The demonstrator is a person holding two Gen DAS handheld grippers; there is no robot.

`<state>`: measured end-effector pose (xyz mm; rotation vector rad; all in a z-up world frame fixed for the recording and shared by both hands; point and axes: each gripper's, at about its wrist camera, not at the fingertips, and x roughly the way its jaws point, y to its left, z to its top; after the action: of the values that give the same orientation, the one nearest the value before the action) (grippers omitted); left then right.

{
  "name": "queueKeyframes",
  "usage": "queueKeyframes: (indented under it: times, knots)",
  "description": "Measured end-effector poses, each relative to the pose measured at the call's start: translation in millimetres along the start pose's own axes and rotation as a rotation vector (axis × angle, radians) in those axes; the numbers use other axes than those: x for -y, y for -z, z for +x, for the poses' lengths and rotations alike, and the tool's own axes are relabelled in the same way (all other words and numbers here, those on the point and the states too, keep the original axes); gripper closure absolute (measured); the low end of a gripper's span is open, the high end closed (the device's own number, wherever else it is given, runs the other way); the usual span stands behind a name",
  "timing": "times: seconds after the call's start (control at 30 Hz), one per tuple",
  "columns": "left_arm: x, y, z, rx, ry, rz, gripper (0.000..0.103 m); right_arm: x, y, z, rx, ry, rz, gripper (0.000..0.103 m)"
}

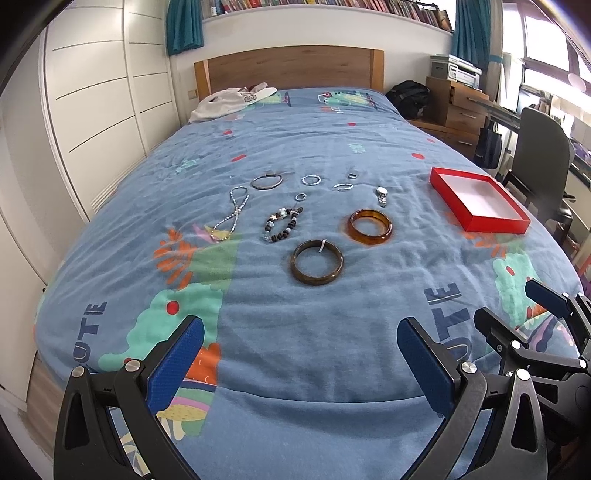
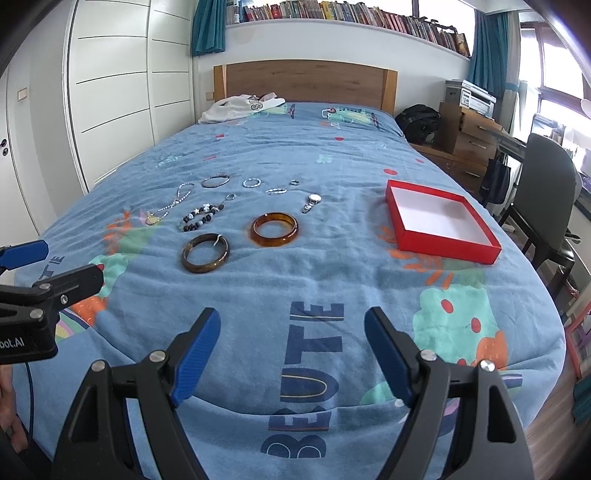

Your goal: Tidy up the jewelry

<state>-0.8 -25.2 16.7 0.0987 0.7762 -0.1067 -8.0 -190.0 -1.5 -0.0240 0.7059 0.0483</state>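
This place is a bedroom in a home. A bed (image 2: pixel 295 295) with a wooden headboard (image 2: pixel 306 81) fills the middle, and a blue blanket with cartoon prints (image 1: pixel 295 332) covers it. White wardrobe doors (image 2: pixel 110 92) stand along the left wall. A long shelf of books (image 2: pixel 351 14) runs above the headboard, between teal curtains (image 2: pixel 208 26). On the right are wooden drawers (image 2: pixel 472 136) with a printer (image 2: pixel 476 96) on top, and a dark chair (image 2: pixel 550 184) near the window.
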Motion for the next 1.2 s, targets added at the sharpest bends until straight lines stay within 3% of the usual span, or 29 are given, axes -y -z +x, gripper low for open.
queueKeyframes:
  times: [1.2]
  knots:
    - [14.6, 2.6, 19.7, -0.052, 0.034, 0.044, 0.001, 18.3, -2.5, 7.5, -0.028, 0.005, 0.07, 0.023]
